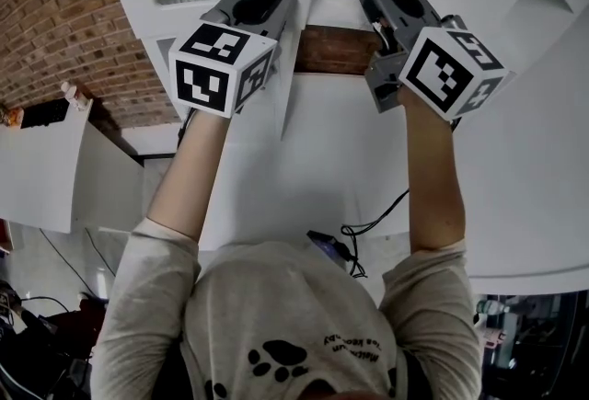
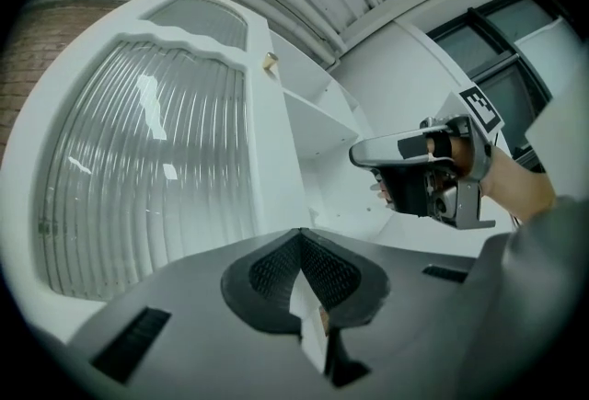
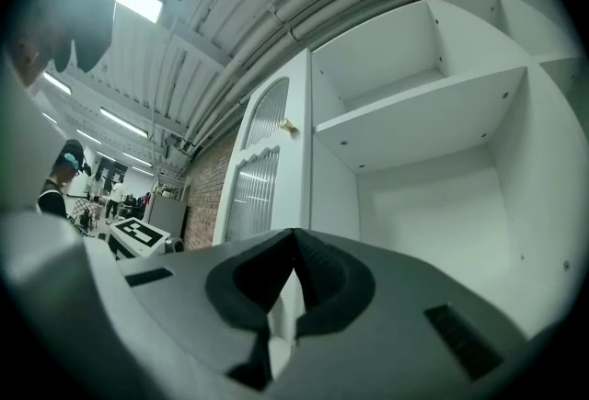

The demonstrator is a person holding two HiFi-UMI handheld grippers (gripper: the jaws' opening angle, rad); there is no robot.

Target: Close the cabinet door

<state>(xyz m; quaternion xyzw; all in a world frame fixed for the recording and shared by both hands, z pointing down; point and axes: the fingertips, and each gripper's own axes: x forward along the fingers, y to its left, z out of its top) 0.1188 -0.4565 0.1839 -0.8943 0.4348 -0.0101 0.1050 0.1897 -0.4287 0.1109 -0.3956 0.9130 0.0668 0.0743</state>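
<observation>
Cabinet door (image 2: pixel 147 168) stands wide open, free edge toward person, ribbed-glass face turned left, small knob (image 3: pixel 286 125) near that edge.
Right of door: open cabinet, shelf (image 3: pixel 414 113), bare white compartments, open room in front.
Left of door: clear space, brick wall (image 1: pixel 55 3) beyond.
Left gripper (image 2: pixel 300 237) just beside door's glass face, near free edge; jaws pressed together, nothing pinched; contact with door unclear.
Right gripper (image 3: pixel 294 237) on door's other side, before cabinet opening; jaws pressed together, empty.
Door edge lies between both grippers.
</observation>
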